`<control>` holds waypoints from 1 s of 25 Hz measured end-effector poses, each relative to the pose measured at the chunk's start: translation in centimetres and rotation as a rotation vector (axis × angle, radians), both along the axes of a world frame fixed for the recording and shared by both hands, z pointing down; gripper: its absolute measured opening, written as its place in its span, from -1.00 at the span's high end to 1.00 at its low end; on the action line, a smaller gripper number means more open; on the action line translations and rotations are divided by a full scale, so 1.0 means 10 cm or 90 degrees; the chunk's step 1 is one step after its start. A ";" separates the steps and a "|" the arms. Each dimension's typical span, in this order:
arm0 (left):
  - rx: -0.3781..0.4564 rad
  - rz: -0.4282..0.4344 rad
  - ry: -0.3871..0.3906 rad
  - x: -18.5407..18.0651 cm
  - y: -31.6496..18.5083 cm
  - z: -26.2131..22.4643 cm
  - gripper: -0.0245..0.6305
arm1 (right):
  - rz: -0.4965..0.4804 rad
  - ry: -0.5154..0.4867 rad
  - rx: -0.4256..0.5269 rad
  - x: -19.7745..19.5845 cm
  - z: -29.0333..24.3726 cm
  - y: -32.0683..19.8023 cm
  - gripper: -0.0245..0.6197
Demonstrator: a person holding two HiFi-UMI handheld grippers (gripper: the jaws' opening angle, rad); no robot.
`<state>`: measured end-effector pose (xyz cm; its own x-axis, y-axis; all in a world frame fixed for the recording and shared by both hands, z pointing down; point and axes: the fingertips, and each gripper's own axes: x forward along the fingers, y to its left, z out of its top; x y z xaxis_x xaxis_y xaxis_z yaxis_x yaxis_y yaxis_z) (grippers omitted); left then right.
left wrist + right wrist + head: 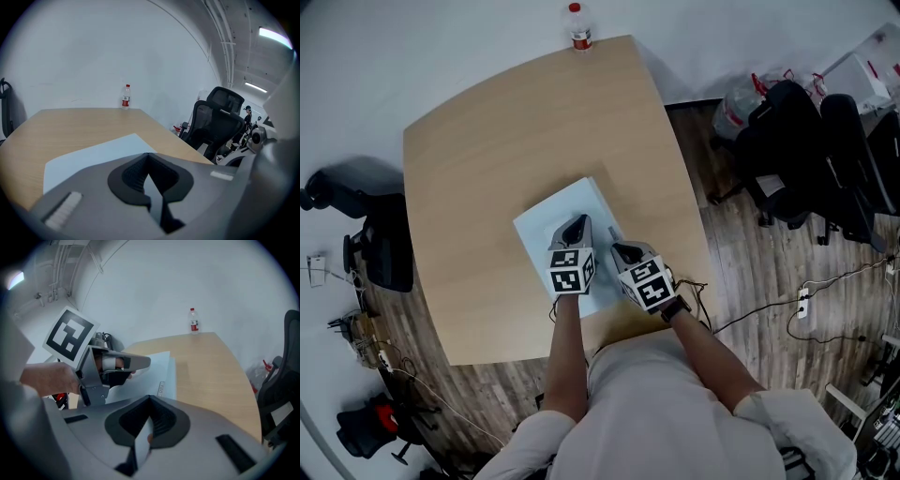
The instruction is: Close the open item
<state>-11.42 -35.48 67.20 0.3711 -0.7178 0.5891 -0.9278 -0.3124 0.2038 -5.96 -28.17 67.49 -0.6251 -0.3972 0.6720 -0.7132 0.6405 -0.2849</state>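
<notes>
The wooden table filled most of the head view, and the pale flat item, a book or a folder as far as I could tell, lay on its near part, a little right of the middle. Both grippers were above its near right corner. The left gripper had its jaws together, with nothing visible between them, and it pointed over the item toward the far side. Just to its right, the right gripper was clamped on a thin white flap, probably the open cover or a sheet of the item. To do this step well, I think the right gripper should lead the flap in an arc around its hinge, not pull it straight, and release it only when it lies flat. The left gripper could press on the body so it does not slide. A small bottle stood at the far edge, well apart.
</notes>
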 end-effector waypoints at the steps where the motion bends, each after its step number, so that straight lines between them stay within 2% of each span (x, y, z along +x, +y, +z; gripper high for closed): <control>1: -0.003 0.001 0.000 0.01 0.00 0.02 0.91 | 0.001 0.001 -0.002 0.00 0.02 0.00 0.89; 18: -0.046 0.027 -0.017 0.03 -0.02 0.27 0.91 | 0.016 0.039 -0.047 0.05 0.32 0.00 0.89; 22: -0.075 0.038 -0.032 0.05 -0.02 0.37 0.91 | 0.015 0.042 -0.057 0.05 0.34 0.00 0.89; 25: -0.101 0.050 -0.061 0.07 -0.02 0.45 0.91 | 0.013 0.043 -0.061 0.05 0.34 0.00 0.89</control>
<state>-10.75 -35.71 71.68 0.3595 -0.5847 0.7272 -0.9193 -0.3558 0.1684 -5.47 -28.20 70.94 -0.5696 -0.3408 0.7479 -0.7453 0.5978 -0.2952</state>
